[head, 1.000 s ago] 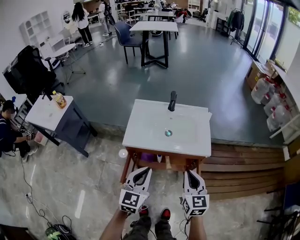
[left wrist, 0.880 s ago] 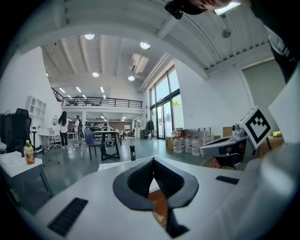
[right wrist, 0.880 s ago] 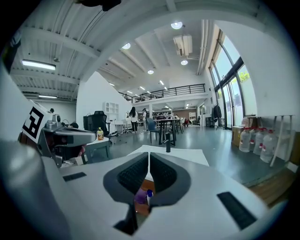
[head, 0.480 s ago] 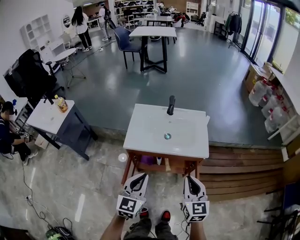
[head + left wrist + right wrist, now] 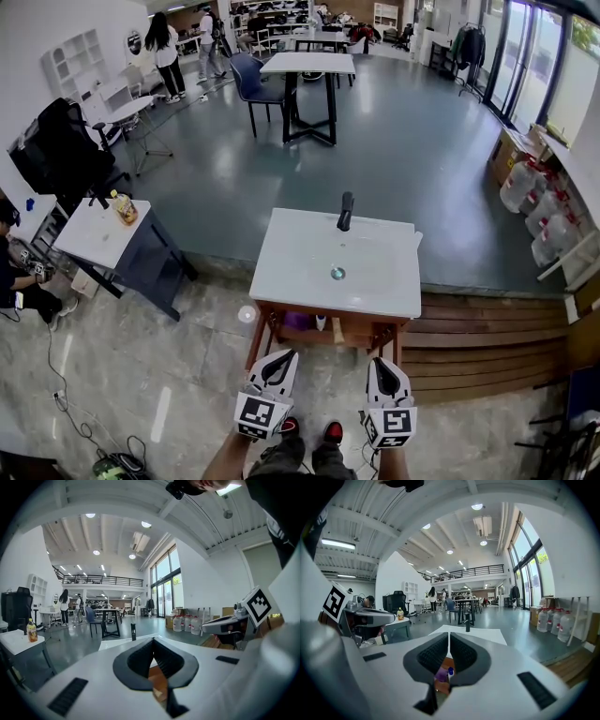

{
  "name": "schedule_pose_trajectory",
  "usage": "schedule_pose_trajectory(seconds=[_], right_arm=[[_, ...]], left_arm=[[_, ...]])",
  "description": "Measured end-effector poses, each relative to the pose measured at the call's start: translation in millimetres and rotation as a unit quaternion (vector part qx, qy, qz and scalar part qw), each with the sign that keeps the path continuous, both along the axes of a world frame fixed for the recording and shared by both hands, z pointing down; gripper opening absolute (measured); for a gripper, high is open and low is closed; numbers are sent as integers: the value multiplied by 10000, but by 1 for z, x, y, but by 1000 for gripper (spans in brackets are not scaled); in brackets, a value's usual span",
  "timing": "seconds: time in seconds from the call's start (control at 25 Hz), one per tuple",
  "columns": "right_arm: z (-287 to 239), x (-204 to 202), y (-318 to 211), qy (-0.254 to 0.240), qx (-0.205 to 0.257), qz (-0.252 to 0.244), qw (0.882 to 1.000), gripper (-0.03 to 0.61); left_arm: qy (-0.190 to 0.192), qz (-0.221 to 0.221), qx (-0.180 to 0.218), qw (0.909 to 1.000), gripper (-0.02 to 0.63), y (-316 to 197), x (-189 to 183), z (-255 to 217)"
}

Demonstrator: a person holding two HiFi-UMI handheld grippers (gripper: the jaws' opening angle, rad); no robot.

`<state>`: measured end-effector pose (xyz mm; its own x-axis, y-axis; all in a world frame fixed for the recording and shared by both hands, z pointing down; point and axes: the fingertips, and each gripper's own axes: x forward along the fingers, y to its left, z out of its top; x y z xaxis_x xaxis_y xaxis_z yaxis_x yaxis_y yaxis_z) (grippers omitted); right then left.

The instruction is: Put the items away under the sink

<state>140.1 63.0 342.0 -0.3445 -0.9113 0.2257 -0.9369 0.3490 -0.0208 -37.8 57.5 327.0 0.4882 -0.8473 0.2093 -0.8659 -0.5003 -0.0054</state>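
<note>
The white sink vanity point(image 5: 291, 281) with a black faucet point(image 5: 346, 211) stands in front of me on wooden legs. On its open shelf below sit a purple item point(image 5: 297, 321) and a small white bottle point(image 5: 320, 322). My left gripper point(image 5: 285, 356) and right gripper point(image 5: 380, 362) hang side by side short of the vanity's front edge, both pointing at it, both shut and empty. In the right gripper view the purple item point(image 5: 440, 673) shows through the gap below the shut jaws of the right gripper point(image 5: 448, 638). The left gripper point(image 5: 153, 645) shows its pads meeting, with wood behind them.
A small white table point(image 5: 89, 232) with a yellow bottle point(image 5: 122, 207) stands to the left. Wooden steps point(image 5: 487, 342) run to the right of the vanity, with water jugs point(image 5: 530, 187) beyond. Cables point(image 5: 89, 436) lie on the floor at the left, and a seated person point(image 5: 19, 281) is at the left edge.
Both grippers have drawn back a little from the vanity, still shut and side by side. The seated person at the left has slipped partly out of view.
</note>
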Motion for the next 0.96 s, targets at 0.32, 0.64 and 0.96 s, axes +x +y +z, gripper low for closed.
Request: schedule_pose_trajectory(seconds=[0.32, 0.64, 0.96], right_arm=[[3, -7, -3, -8, -23, -42, 10000, 37], [10, -13, -6, 70, -83, -79, 9999, 37], [14, -22, -10, 74, -138, -92, 9998, 37]], left_arm=[[-30, 34, -74, 10000, 6, -3, 0, 4], [-25, 14, -134, 9999, 6, -8, -5, 10], [-2, 35, -166, 9999, 6, -13, -11, 14]])
